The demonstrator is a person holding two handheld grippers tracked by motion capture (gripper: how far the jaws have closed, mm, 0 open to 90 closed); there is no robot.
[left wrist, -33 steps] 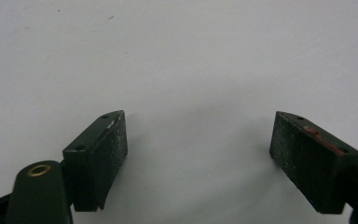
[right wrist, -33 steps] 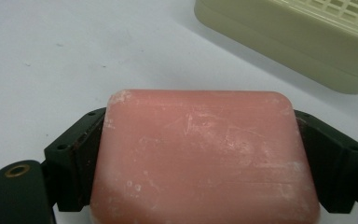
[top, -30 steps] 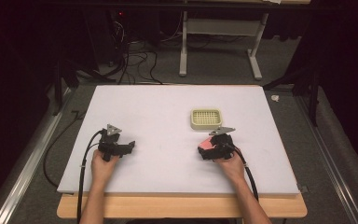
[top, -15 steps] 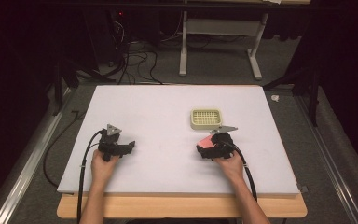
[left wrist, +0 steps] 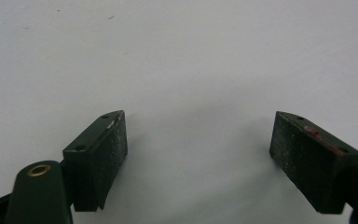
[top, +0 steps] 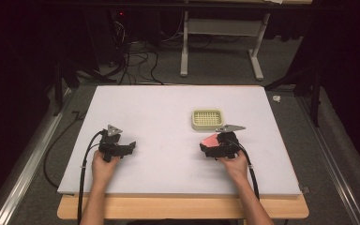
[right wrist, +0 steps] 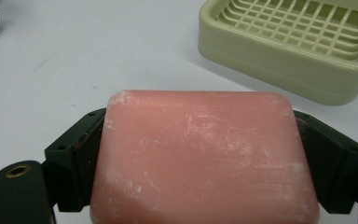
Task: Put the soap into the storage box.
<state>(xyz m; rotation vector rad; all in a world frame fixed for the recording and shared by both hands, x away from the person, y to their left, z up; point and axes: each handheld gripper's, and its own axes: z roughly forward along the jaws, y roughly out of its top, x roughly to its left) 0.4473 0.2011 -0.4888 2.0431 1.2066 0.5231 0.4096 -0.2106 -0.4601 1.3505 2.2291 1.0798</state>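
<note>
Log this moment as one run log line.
right gripper: shut on pink soap bar | left gripper: open, nothing held | soap dish: empty, beyond soap

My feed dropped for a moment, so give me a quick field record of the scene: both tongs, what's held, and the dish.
left tongs: open, holding nothing, low over the bare white table
right tongs: shut on the pink soap bar
soap dish: pale green, grid bottom, holds nothing, just beyond the right tongs
soap in dish: not yet

No readable text, labels, brands or numbers anywhere. Nothing legible near the soap dish (top: 207, 119) either.
</note>
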